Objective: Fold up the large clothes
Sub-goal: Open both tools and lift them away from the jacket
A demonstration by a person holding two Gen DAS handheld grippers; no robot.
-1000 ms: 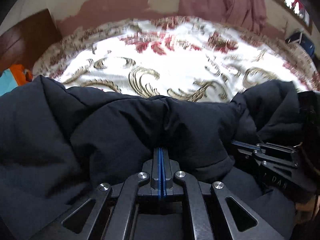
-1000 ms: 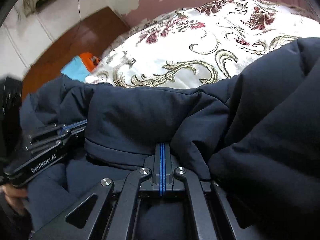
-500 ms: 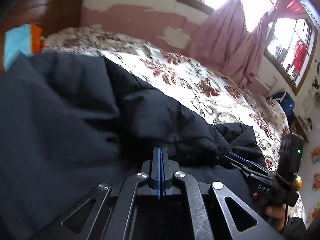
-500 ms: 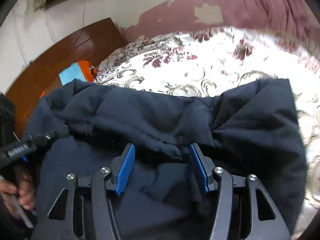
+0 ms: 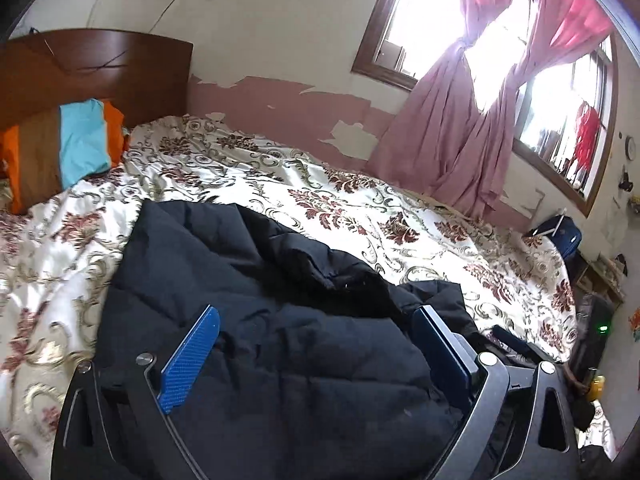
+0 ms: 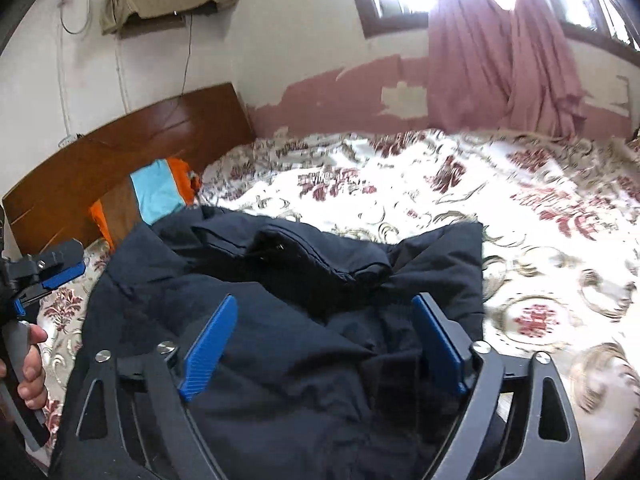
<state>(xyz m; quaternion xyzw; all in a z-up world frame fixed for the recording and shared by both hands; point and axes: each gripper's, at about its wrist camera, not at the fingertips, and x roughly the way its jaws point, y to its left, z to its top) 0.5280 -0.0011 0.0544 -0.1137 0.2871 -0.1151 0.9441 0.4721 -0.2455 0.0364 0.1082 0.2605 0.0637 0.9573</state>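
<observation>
A dark navy padded jacket lies bunched in a folded heap on the flowered bedspread. My left gripper hovers above its near part. Its jaws are opening wide, and the blue pads do not press on the cloth below. My right gripper hangs over the same jacket in the same way, its jaws opening with nothing pinched between them. In the right wrist view the left gripper shows at the left edge, with a hand on its handle.
A wooden headboard stands at the head of the bed, with an orange, brown and blue pillow against it. Pink curtains hang at the windows on the far wall. A blue bag sits past the bed's right side.
Both grippers were shut on jacket cloth a second ago. They have let go, opened wide, and drawn back and up. The jacket now rests on the bed.
</observation>
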